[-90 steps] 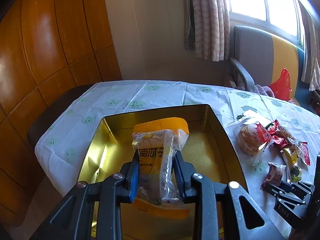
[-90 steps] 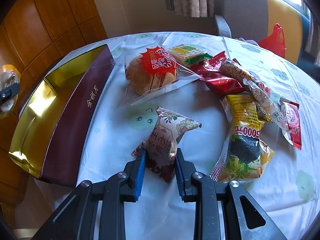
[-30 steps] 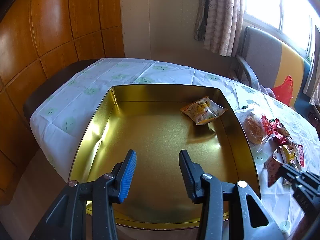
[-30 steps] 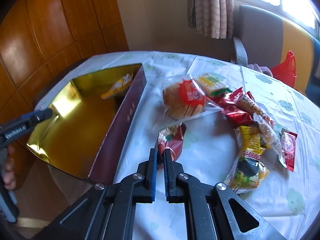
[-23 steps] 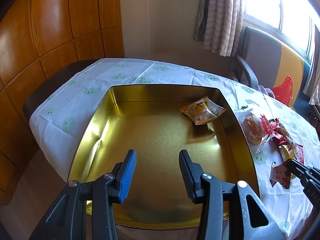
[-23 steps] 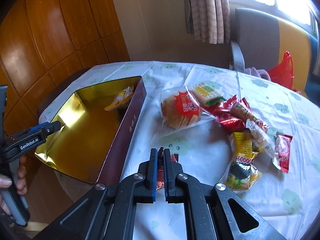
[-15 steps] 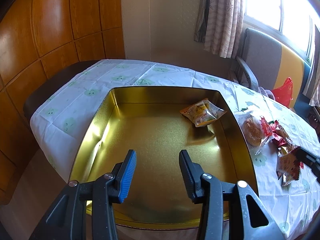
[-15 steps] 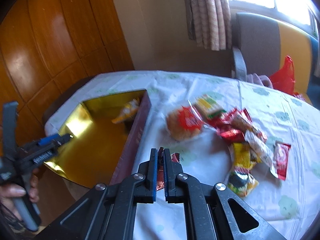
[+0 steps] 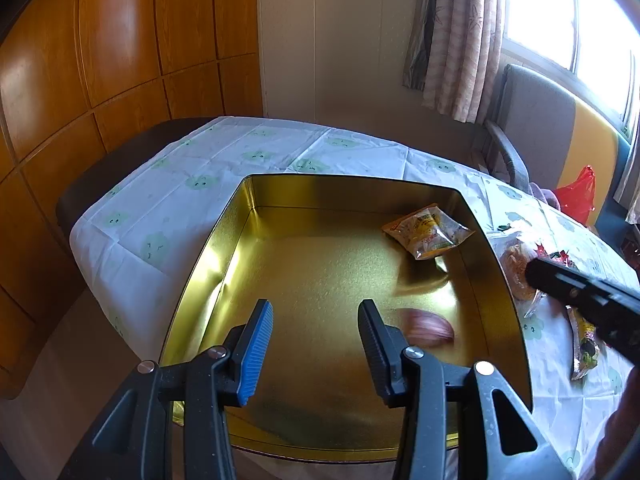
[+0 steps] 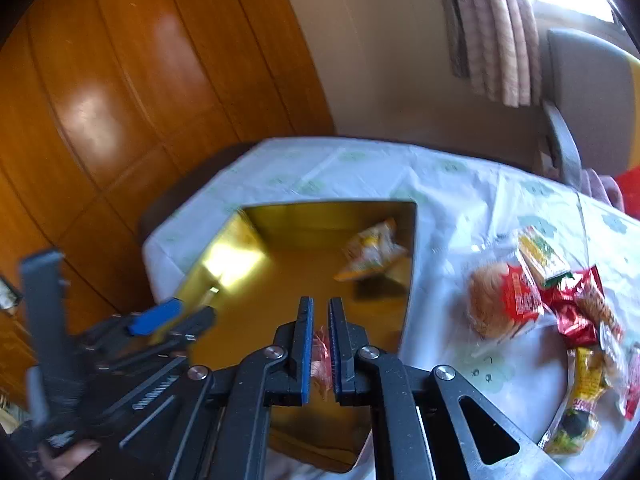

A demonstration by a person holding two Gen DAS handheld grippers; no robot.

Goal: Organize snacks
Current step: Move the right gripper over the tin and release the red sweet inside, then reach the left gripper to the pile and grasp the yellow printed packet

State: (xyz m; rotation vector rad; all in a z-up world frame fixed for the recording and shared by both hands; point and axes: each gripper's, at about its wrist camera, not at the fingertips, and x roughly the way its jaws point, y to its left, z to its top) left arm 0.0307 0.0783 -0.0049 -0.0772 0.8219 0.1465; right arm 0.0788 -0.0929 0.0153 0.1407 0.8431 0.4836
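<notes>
Left gripper (image 9: 316,330) hangs empty, fingers apart, over the gold tin (image 9: 224,240). Right gripper (image 10: 320,344) pinches the red snack packet (image 10: 322,354) above the tin floor; it grips only the thin wrapper, so the packet could slip early.

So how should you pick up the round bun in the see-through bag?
Pinch the loose clear plastic at the near end of the bun bag, coming down from above. The bag lies flat on the tablecloth, the tin stands left of it and red packets crowd its right. Squeezing the bun itself would probably squash it.
</notes>
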